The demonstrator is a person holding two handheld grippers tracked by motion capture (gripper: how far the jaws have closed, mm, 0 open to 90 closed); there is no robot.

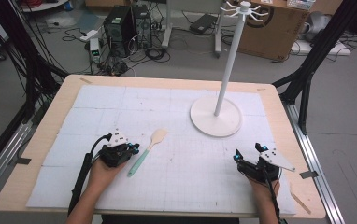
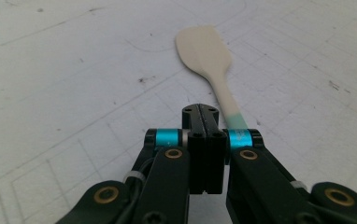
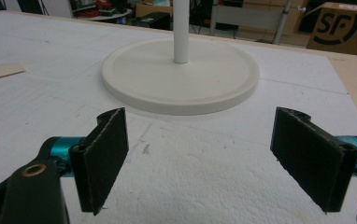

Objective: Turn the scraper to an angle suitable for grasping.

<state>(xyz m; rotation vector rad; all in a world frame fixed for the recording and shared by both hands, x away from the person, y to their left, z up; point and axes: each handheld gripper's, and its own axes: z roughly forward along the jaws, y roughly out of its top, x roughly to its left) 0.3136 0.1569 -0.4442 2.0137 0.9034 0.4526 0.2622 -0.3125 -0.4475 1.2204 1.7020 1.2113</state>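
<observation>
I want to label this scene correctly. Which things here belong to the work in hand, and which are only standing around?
Part of the work:
- spatula, lying on the white mat
- left gripper, shut, right beside the spatula handle
- right gripper, open, holding nothing
- probably the white hook stand, the only other thing on the mat

Just around:
- computer towers on the floor
- cardboard box

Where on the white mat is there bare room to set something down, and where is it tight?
The white mat lies bare across its far left, beyond the spatula. The near middle, between the left gripper and right gripper, is bare too. It is tightest where the left gripper sits beside the spatula's handle, and on the far right where the rack's round base stands.
</observation>
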